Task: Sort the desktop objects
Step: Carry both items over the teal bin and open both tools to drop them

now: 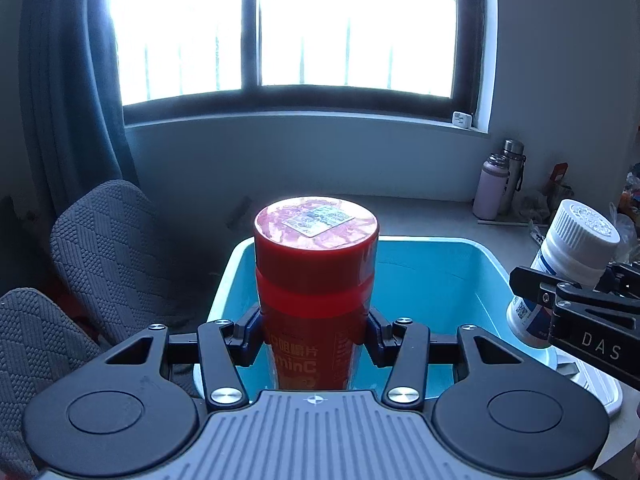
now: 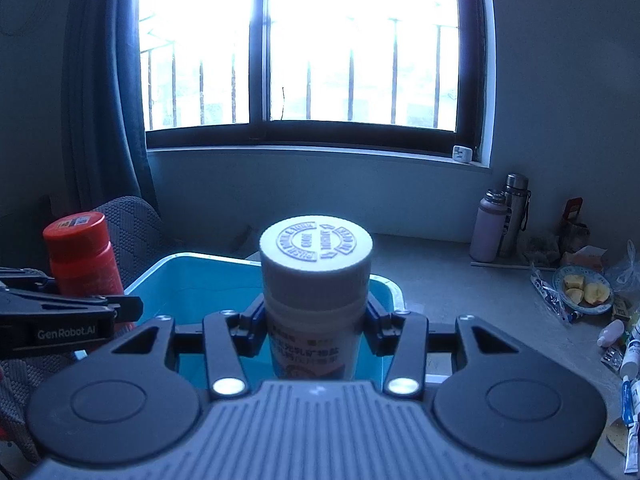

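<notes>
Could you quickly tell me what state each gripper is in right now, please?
Left gripper: closed on the red bottle, held upright.
Right gripper: closed on the white bottle, held upright.

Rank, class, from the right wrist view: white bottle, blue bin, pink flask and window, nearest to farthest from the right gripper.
1. White bottle, clamped in the right gripper.
2. Blue bin, just beyond and below.
3. Pink flask, far right on the counter.
4. Window, on the back wall.

Black linkage fingers (image 1: 244, 334), silver screws (image 1: 228, 395), ribbed grey housing (image 1: 316, 432).
</notes>
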Available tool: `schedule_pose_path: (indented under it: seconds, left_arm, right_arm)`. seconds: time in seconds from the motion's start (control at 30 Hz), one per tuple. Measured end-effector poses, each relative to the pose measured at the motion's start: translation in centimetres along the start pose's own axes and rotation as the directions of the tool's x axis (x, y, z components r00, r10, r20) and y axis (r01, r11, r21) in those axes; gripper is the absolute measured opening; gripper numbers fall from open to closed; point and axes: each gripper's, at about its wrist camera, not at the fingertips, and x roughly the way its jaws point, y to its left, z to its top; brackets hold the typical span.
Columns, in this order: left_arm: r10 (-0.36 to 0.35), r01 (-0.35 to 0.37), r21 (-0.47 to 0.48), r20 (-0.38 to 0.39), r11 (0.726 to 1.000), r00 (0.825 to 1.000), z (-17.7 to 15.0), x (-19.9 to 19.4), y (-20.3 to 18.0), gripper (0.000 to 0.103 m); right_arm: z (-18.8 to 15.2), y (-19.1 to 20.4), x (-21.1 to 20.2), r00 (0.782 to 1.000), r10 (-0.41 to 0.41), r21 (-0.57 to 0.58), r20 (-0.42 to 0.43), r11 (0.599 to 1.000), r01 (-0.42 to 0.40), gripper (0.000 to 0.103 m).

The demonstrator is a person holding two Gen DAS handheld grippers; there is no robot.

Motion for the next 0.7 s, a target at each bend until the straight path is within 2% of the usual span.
schedule_pose_path:
  seconds: [0.23, 0.47, 0.53, 0.6, 0.63, 0.7]
  left_arm:
    - [-0.028, 0.029, 0.022, -0.042, 0.999, 0.999, 0.9, 5.3, 0.6, 0.05]
    - [-0.062, 0.064, 0.01, -0.093, 0.998, 0.994, 0.2, 9.3, 1.5, 0.051]
    - [-0.078, 0.079, 0.004, -0.091, 0.997, 0.993, 0.2, 9.8, 1.7, 0.053]
    - [-0.089, 0.089, 0.0, -0.083, 0.996, 0.993, 0.2, 10.0, 1.8, 0.057]
    - [-0.084, 0.084, 0.001, -0.074, 0.996, 0.994, 0.3, 9.8, 1.9, 0.065]
    - [-0.077, 0.078, 0.003, -0.06, 0.997, 0.995, 0.4, 9.4, 1.8, 0.072]
  right_arm:
    - [-0.7, 0.1, 5.1, 0.996, -0.031, -0.012, -0.078, 0.999, 0.031, 0.048]
    - [-1.7, 0.2, 8.1, 0.988, -0.032, -0.003, -0.149, 0.999, 0.032, 0.048]
    - [-1.7, 0.4, 8.2, 0.99, -0.031, 0.0, -0.138, 1.0, 0.032, 0.053]
    - [-1.4, 0.4, 8.1, 0.992, -0.052, 0.0, -0.113, 0.999, 0.052, 0.075]
    - [-1.2, 0.4, 8.0, 0.993, -0.056, 0.001, -0.102, 0.998, 0.056, 0.08]
    - [-1.0, 0.4, 7.7, 0.995, -0.048, 0.002, -0.086, 0.999, 0.048, 0.082]
